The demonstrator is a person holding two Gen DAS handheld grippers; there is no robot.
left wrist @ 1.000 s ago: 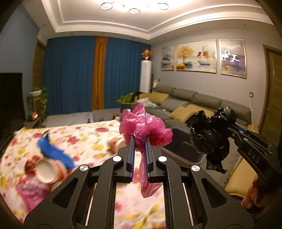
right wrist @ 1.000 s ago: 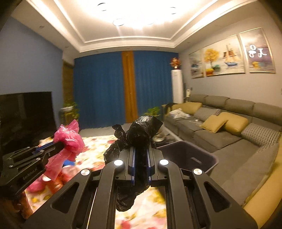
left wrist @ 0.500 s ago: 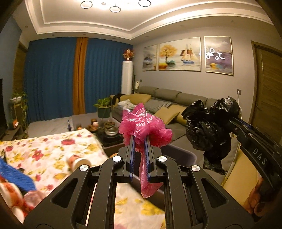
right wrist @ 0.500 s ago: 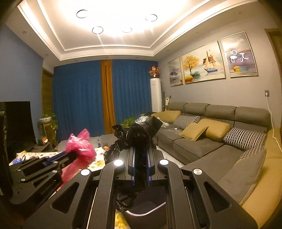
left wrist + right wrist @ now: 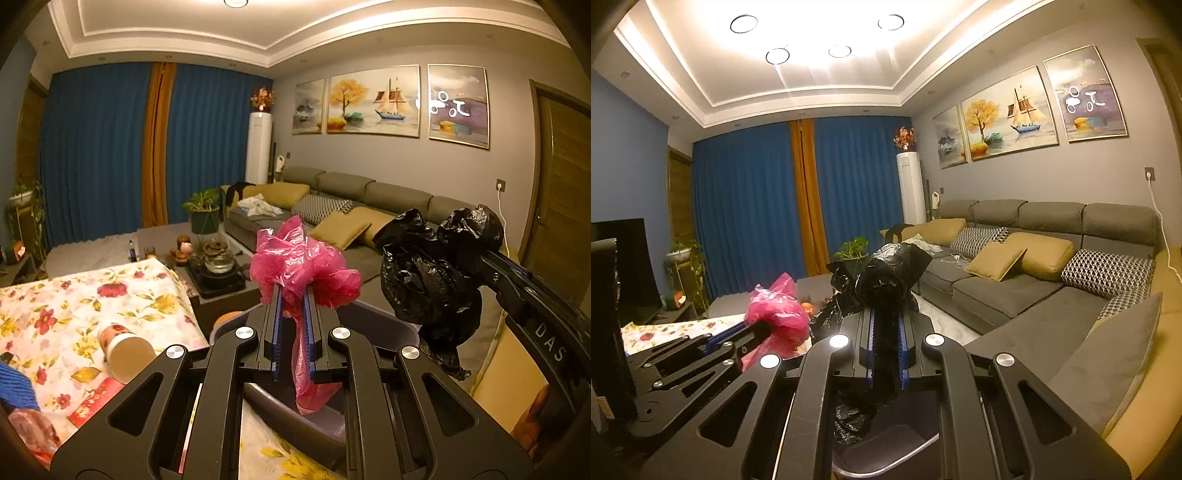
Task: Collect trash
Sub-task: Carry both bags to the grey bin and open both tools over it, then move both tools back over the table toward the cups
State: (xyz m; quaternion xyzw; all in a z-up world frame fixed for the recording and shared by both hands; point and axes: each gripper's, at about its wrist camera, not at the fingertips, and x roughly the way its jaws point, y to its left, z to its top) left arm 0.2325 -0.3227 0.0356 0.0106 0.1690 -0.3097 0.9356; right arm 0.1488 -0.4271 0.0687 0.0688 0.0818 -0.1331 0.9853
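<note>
Carrying two crumpled bags to the bin.
You are pinching the pink bag (image 5: 303,269) in the left gripper (image 5: 294,291) and the black bag (image 5: 890,280) in the right gripper (image 5: 886,314); both have swung off the floral table's (image 5: 92,295) edge, now hanging over the grey bin (image 5: 376,321), ready for dropping.

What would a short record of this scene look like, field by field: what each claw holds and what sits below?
left gripper: shut on a crumpled pink plastic bag
right gripper: shut on a crumpled black plastic bag
below the grippers: dark grey plastic bin, open top
beside the bin: table with floral cloth; a paper cup lying on its side
background: grey sofa with mustard cushions
</note>
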